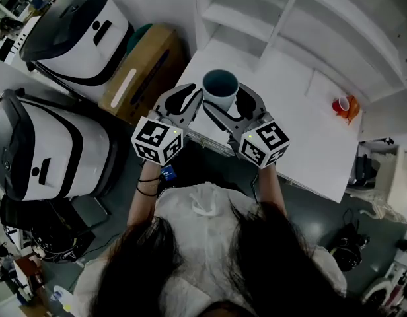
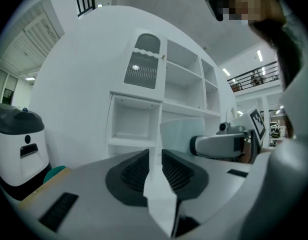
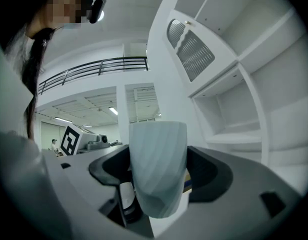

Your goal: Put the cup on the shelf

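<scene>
Right claw point(image 1: 228, 104) clamps cup point(image 1: 221, 88) near table point(image 1: 302, 134) edge; left claw point(image 1: 190, 99) narrowly apart, empty.

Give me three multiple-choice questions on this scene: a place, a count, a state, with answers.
1. Where does the small orange item lie? A on the table; B on a chair; C in a sink.
2. How many white machines stand left of the table? A one; B two; C four.
3. The right tool is: A shut on the cup; B open, empty; C out of view.
Answers: A, it rests on the tabletop; B, the head view shows two; A, its jaws clamp the cup.
</scene>
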Available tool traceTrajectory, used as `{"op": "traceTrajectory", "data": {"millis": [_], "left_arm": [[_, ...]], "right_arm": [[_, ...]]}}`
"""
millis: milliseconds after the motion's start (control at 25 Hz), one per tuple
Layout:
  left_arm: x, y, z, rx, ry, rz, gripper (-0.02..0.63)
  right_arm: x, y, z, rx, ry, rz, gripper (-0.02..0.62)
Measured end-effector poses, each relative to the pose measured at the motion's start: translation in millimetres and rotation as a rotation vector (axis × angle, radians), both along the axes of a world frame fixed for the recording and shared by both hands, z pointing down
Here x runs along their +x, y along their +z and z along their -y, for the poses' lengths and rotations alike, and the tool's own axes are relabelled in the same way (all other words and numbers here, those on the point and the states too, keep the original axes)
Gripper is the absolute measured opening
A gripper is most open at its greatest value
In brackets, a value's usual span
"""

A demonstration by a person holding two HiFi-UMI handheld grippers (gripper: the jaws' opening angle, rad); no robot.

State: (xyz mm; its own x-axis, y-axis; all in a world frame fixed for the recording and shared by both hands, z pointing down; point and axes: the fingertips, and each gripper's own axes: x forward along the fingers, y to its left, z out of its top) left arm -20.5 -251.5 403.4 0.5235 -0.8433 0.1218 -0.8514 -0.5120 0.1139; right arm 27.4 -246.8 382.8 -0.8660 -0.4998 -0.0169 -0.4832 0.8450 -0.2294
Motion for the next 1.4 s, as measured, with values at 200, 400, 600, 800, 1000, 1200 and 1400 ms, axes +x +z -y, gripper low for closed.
{"op": "traceTrajectory", "data": {"millis": [200, 400, 600, 800, 1000, 1200, 1400], "left_arm": [[-14, -9, 44, 0.015, 0.103, -0.015, 0.075], [-31, -17, 88, 0.045, 0.189, 0.011, 0.066], [-39, -29, 118, 0.068, 0.287, -0.041, 0.067], [-46, -34, 141, 0.078, 0.354, -0.055, 0.067], [-61, -24, 155, 0.064, 0.363, -0.025, 0.067], [-71, -12, 164, 0.034, 0.364, -0.04, 0.067], [-72, -8, 165, 0.025, 0.39, -0.046, 0.067]], "right_arm": [[-17, -7, 42, 0.002, 0.112, -0.003, 0.341], [-35, -14, 81, 0.026, 0.219, -0.018, 0.339], [-42, -28, 107, 0.085, 0.352, 0.031, 0.341], [-46, -33, 134, 0.099, 0.426, 0.057, 0.341], [-39, -36, 168, 0.103, 0.504, 0.044, 0.341], [-24, -35, 220, 0.097, 0.576, 0.036, 0.341], [-11, -29, 276, 0.088, 0.648, 0.009, 0.341]]}}
